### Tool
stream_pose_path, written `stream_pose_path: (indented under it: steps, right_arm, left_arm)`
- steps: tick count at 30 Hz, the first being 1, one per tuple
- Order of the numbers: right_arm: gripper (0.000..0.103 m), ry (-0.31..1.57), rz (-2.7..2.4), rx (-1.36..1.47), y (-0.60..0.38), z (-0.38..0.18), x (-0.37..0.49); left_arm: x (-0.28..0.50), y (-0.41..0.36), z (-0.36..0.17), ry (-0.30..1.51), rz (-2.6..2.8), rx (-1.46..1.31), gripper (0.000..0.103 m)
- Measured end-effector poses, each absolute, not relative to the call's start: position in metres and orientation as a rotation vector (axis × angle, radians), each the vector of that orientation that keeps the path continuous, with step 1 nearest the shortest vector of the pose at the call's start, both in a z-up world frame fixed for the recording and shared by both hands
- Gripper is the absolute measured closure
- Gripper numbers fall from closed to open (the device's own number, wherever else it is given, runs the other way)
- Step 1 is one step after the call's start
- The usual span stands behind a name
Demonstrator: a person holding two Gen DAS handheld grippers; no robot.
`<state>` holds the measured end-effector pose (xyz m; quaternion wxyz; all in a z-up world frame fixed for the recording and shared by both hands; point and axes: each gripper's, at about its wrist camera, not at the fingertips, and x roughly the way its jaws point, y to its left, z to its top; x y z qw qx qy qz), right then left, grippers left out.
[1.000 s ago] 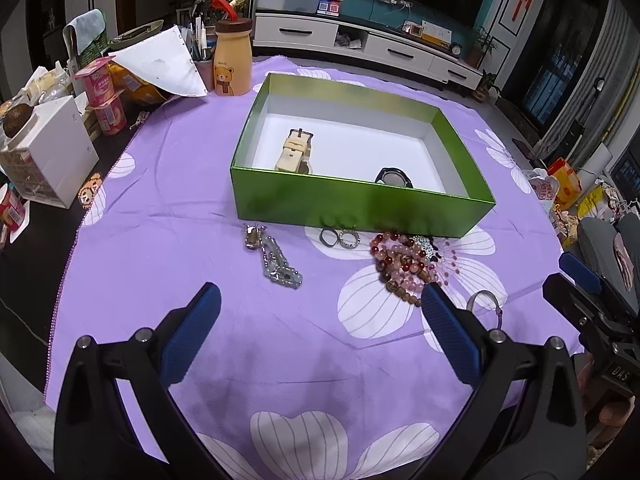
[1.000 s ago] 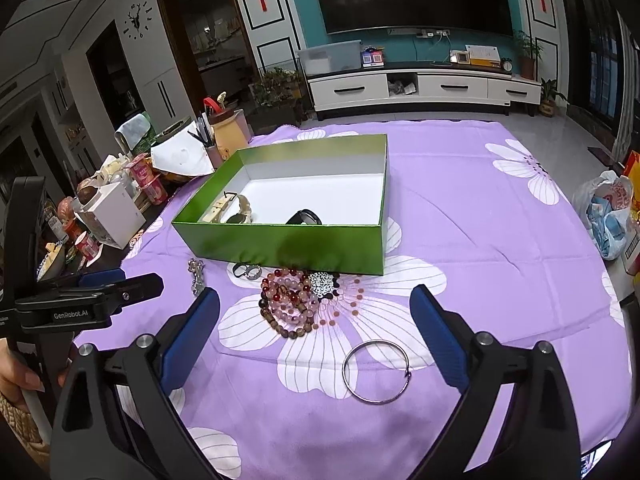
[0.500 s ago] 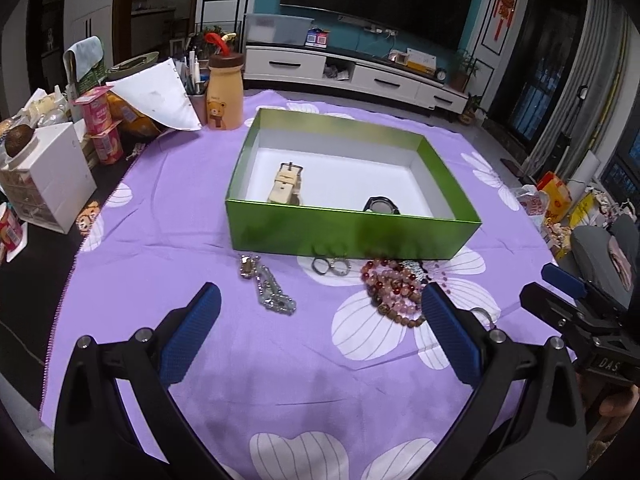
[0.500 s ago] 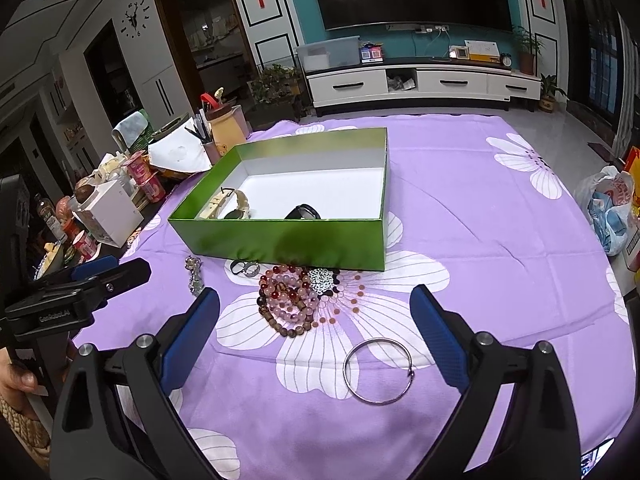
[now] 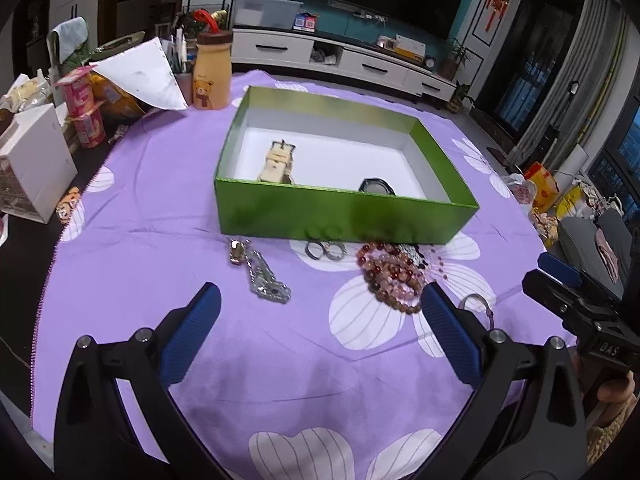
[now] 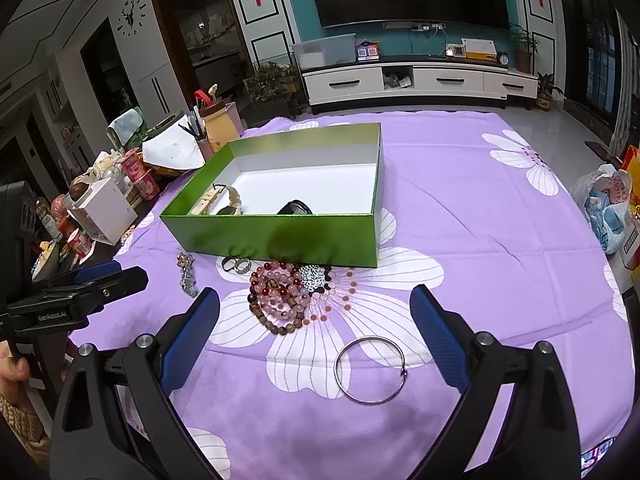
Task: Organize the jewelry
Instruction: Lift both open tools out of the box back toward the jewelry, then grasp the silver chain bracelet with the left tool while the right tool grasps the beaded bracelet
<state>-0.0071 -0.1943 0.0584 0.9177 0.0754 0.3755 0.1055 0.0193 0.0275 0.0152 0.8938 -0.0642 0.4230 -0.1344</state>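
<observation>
Left gripper (image 5: 320, 320) with blue-padded black fingers spread wide, holding nothing, hovering above the purple flower-print tablecloth (image 5: 160, 200). Right gripper (image 6: 314, 320) equally wide open and empty, also above the cloth. Just beyond the right gripper, near side, a thin silver bangle (image 6: 370, 370) lying flat. Farther on, a heap of red and brown beaded bracelets (image 6: 278, 298) touching a small black-and-white beaded piece (image 6: 313, 276). Left of the beads, two dark metal rings (image 5: 326, 250) side by side, then a silver chain with a pendant (image 5: 258, 272) further left. Beyond all these, an open green rectangular box with white inside (image 5: 344, 216), holding a cream-strapped watch (image 5: 278, 160) at its left and a black watch (image 5: 376, 186) by the near wall. At the far left corner of the table, a yellow bear-print bottle (image 5: 211, 76).
</observation>
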Motion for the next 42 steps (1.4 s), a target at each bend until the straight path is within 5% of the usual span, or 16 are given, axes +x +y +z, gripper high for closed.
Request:
stream_pose_path:
  steps: [19, 33, 38, 42]
  right_arm:
    - [0.007, 0.833, 0.249, 0.145, -0.194, 0.03, 0.006]
    - [0.007, 0.855, 0.282, 0.14, -0.185, 0.02, 0.015]
    - [0.007, 0.861, 0.282, 0.146, -0.185, 0.017, 0.019]
    - [0.007, 0.858, 0.282, 0.144, -0.185, 0.016, 0.02]
  left_arm:
    - [0.018, 0.056, -0.026, 0.953, -0.194, -0.173, 0.003]
    - [0.051, 0.049, -0.042, 0.961, -0.191, -0.208, 0.048]
    - [0.065, 0.041, -0.051, 0.972, -0.184, -0.188, 0.052]
    - [0.072, 0.037, -0.061, 0.971, -0.175, -0.15, 0.07]
